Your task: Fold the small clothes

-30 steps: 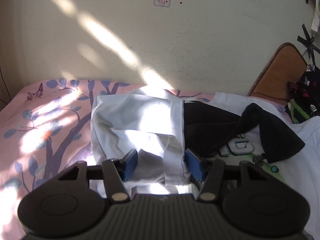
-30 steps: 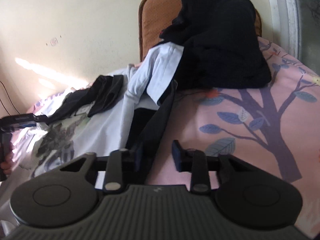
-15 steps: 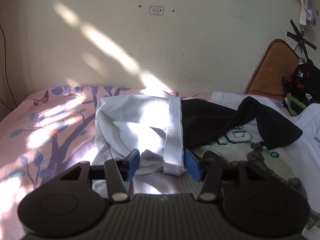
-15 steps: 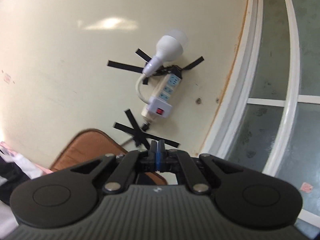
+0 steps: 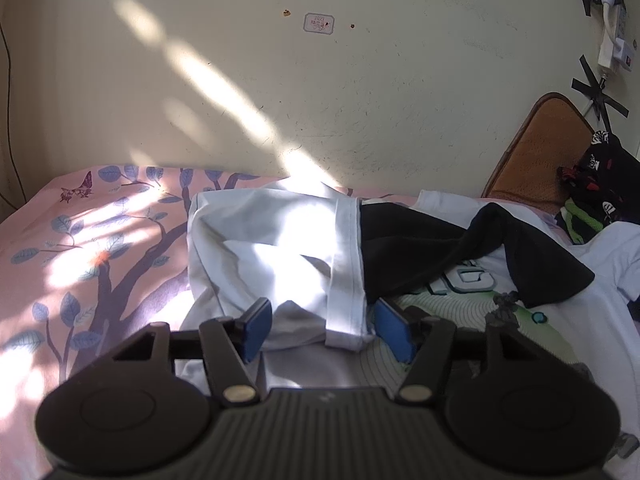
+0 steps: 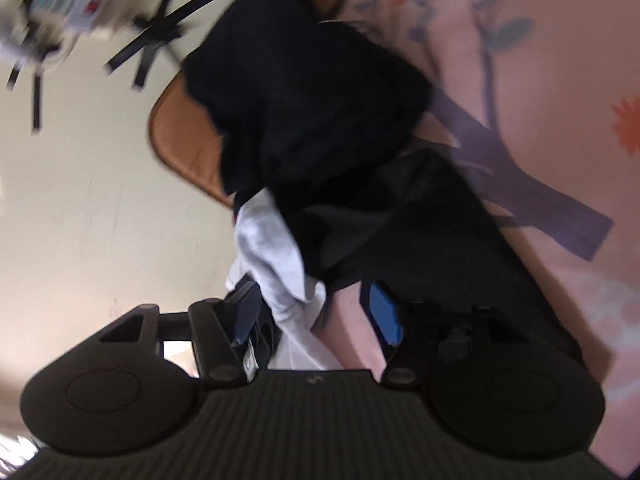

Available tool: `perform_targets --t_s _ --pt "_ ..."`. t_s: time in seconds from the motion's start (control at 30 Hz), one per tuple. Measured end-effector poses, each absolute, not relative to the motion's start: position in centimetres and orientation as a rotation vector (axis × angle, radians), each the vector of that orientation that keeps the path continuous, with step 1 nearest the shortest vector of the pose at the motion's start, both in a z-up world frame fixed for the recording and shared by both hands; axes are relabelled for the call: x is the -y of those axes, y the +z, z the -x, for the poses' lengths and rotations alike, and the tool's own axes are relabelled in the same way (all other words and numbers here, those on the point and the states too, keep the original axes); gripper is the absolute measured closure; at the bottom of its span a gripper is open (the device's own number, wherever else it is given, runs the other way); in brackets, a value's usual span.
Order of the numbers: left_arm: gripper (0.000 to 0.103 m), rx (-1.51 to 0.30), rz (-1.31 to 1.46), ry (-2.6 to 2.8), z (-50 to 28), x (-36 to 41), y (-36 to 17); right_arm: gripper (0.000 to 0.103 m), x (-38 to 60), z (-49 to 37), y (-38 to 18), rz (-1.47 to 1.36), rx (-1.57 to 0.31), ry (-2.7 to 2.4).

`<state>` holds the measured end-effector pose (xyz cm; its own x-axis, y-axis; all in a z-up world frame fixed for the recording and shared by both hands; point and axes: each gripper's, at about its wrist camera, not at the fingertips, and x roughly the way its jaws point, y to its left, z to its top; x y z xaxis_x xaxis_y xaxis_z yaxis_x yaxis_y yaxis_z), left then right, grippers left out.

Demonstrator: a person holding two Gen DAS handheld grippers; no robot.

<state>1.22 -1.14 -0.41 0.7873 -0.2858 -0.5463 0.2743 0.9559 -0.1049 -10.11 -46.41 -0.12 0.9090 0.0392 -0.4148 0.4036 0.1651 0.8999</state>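
In the left wrist view a white T-shirt point(image 5: 276, 248) with black sleeves point(image 5: 528, 256) and a green print lies on the pink bedsheet point(image 5: 80, 248), its hem part folded over. My left gripper point(image 5: 320, 330) is open, its blue pads either side of the folded white hem, not gripping. The right wrist view is blurred and tilted. My right gripper point(image 6: 316, 314) is open over a white cloth edge point(image 6: 276, 256) beside a pile of black clothes point(image 6: 312, 112).
A brown cushion point(image 5: 540, 148) leans on the cream wall at the right with patterned dark clothes point(image 5: 600, 192) on it. A power strip point(image 5: 614, 40) is taped to the wall. The cushion point(image 6: 184, 140) also shows in the right wrist view.
The left gripper stayed open and drew back slightly from the hem. The right gripper swung from the wall and window back down to the clothes and opened from shut.
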Motion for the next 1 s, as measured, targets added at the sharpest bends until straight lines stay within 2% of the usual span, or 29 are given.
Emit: perform_targets --t_s 0.13,0.2,0.27,0.3,0.33,0.37,0.4,0.5,0.7,0.9,1.0 --pt "0.041 -0.594 0.034 -0.306 -1.3 1.0 -0.4 0.029 47.7 9.7 -1.7 -1.555 -0.273 -0.353" --pt "0.041 -0.593 0.039 -0.307 -1.3 0.9 -0.4 0.029 48.2 9.4 -2.6 -1.622 -0.234 -0.403" --pt "0.040 -0.593 0.046 -0.309 -1.3 0.8 -0.4 0.034 48.3 9.3 -2.9 -1.640 -0.165 -0.443" --pt "0.040 -0.594 0.049 -0.308 -1.3 0.8 -0.4 0.039 48.4 9.0 -2.7 -1.612 -0.158 -0.453" --pt "0.040 -0.595 0.053 -0.307 -1.4 0.8 -0.4 0.070 48.4 8.7 -2.7 -1.587 -0.162 -0.454" --pt "0.040 -0.596 0.057 -0.308 -1.4 0.7 -0.4 0.091 48.6 8.7 -3.0 -1.564 -0.171 -0.436" --pt "0.040 -0.596 0.061 -0.308 -1.4 0.6 -0.4 0.098 48.5 8.8 -3.0 -1.550 -0.163 -0.433" --pt "0.040 -0.600 0.073 -0.310 -1.4 0.5 -0.4 0.098 47.6 9.1 -0.6 -1.401 -0.142 -0.398" --pt "0.038 -0.600 0.074 -0.312 -1.5 0.5 -0.4 0.098 42.4 7.4 8.9 -0.848 -0.076 -0.302" --pt "0.038 -0.606 0.104 -0.320 -1.6 0.2 -0.4 0.098 34.1 0.3 16.8 -0.299 -0.065 -0.131" --pt "0.036 -0.613 0.145 -0.337 -1.9 -0.5 -0.4 0.098 27.5 -4.1 18.7 -0.006 -0.089 -0.003"
